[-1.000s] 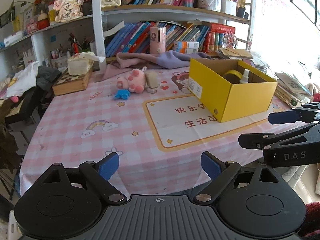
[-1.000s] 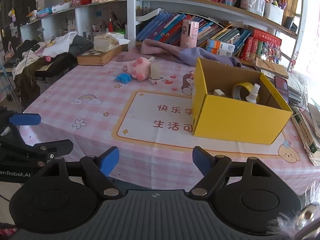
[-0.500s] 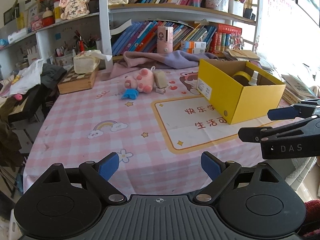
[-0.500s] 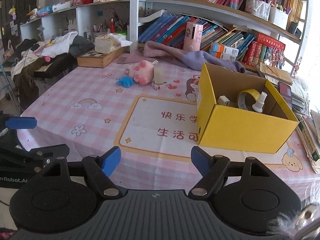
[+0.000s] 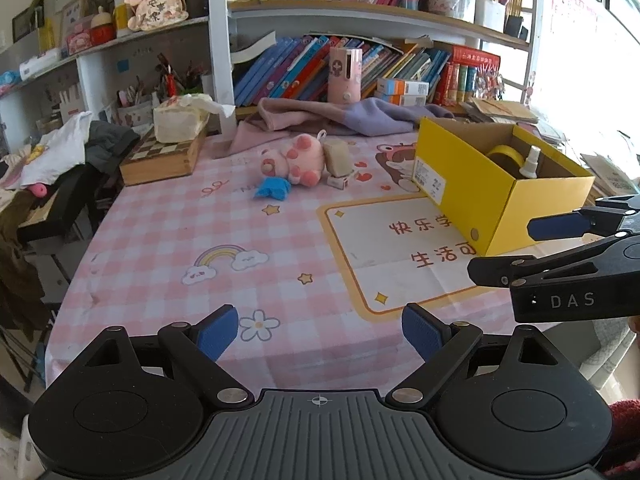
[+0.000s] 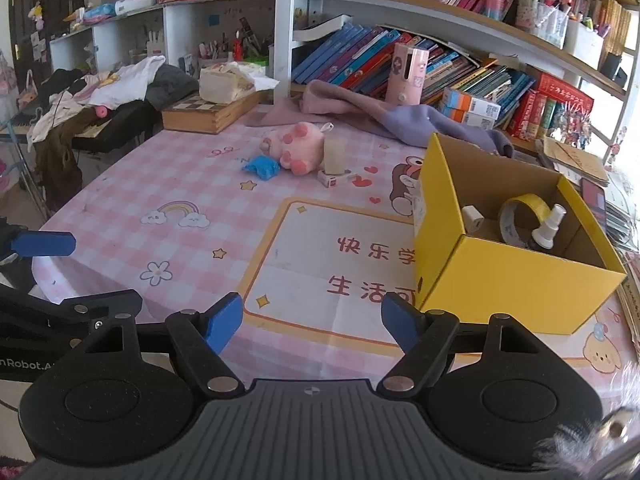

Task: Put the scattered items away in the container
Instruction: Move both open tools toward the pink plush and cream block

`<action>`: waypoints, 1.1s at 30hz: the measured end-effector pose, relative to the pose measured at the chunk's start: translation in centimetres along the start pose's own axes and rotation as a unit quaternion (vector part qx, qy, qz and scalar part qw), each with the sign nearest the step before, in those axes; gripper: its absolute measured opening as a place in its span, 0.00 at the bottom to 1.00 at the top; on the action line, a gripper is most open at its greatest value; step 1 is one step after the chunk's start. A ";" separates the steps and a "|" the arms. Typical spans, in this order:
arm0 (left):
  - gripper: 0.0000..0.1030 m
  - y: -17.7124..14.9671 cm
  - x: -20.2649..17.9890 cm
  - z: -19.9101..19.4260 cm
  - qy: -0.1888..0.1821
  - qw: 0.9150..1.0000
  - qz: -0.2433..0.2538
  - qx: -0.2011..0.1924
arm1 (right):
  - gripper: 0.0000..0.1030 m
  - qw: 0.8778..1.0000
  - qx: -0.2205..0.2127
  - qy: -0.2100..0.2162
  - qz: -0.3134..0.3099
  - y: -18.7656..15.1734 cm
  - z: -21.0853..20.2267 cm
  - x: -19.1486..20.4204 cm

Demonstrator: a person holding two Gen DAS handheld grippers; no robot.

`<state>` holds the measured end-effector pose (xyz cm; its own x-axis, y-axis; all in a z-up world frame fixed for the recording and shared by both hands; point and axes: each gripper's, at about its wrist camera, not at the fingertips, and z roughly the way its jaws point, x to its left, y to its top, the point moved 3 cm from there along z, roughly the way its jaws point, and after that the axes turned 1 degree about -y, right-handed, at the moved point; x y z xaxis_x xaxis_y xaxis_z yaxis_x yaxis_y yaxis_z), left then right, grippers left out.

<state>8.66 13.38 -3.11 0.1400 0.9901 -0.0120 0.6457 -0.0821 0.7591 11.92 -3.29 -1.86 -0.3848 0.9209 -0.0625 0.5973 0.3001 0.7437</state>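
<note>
A yellow cardboard box (image 6: 516,280) stands at the table's right, with a tape roll (image 6: 520,216), a white spray bottle (image 6: 550,226) and a small white block inside. Far across the pink checked cloth lie a pink plush pig (image 5: 298,158), a blue crumpled item (image 5: 273,190), a beige block (image 5: 338,156) and a small red-and-white box (image 5: 340,180). My left gripper (image 5: 320,330) is open over the near edge, nothing between its fingers. My right gripper (image 6: 312,320) is open too and empty, just left of the box's near corner.
A wooden chess box (image 5: 164,158) with a tissue pack on top sits at the back left. A purple cloth (image 5: 360,116) lies along the back under bookshelves. Clothes pile on a chair at the left. Books stack by the table's right edge (image 6: 624,216).
Both grippers have moved forward over the near edge of the table, so the box and the toys look closer. Neither has taken hold of anything.
</note>
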 end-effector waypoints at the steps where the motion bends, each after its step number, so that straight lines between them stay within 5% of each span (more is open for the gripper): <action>1: 0.89 0.1 0.0 0.3 0.000 1.000 0.000 0.002 | 0.73 1.000 0.003 0.001 -0.001 0.1 0.4 0.0; 33: 0.89 9.3 3.4 12.6 0.020 1.000 -0.010 0.020 | 0.61 0.999 0.034 0.014 -0.001 10.9 13.7 -4.2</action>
<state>24.58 14.59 -4.30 0.0964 0.9953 -0.0004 0.6784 -0.0654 0.7318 29.69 -0.46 -2.63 -0.4038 0.9138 -0.0445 0.6425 0.3179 0.6972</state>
